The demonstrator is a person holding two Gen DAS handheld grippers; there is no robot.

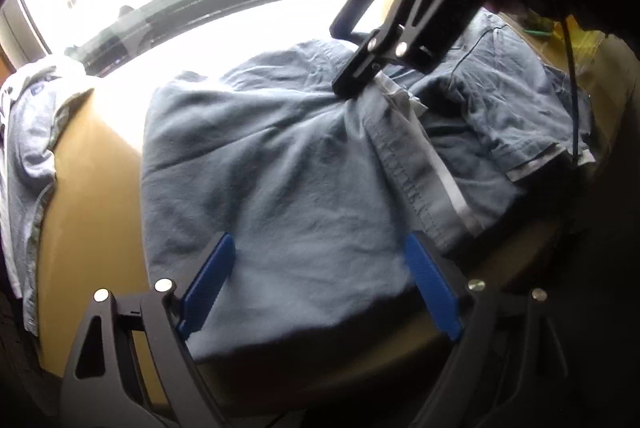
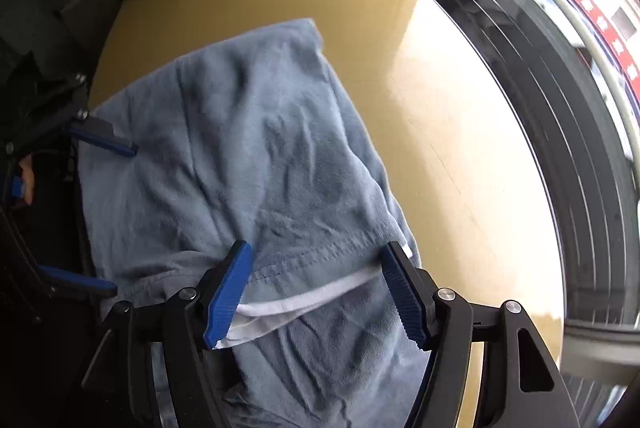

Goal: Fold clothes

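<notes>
A pile (image 1: 28, 132) of other clothes is seen at the left end of the table (image 1: 92, 164), well apart from the work. Next to it, in the middle of the table, the blue garment (image 1: 288, 164) is spread, partly folded, with a stitched hem (image 1: 412, 172) and a pale inner band running across its right part.

The left gripper (image 1: 320, 284) is held low over the near edge of the garment. Its blue fingers (image 1: 212, 276) are spread wide, with cloth lying between them but not pinched. In the right wrist view the same gripper (image 2: 120, 216) is seen at the garment's far left side, its two fingers apart and resting at the cloth's edge.

Further right, the right gripper (image 2: 320, 292) is set at the hemmed edge. Its fingers (image 2: 228, 292) are also spread, straddling the hem (image 2: 316, 256) and the white lining (image 2: 312, 300) without closing on them. From the left wrist view one finger appears pressed down on the cloth, but contact cannot be confirmed.

The step in hand is judged to be a grasp of two edges before a fold is carried over. For this to be done well, both layers should be taken together at the hem, so the lining is not left behind. The two grips should be closed at matching points along the edge, and the cloth should be lifted evenly and kept taut between them, so that wrinkles are not folded in. The bare table (image 2: 440, 148) to the right offers room for the fold.
</notes>
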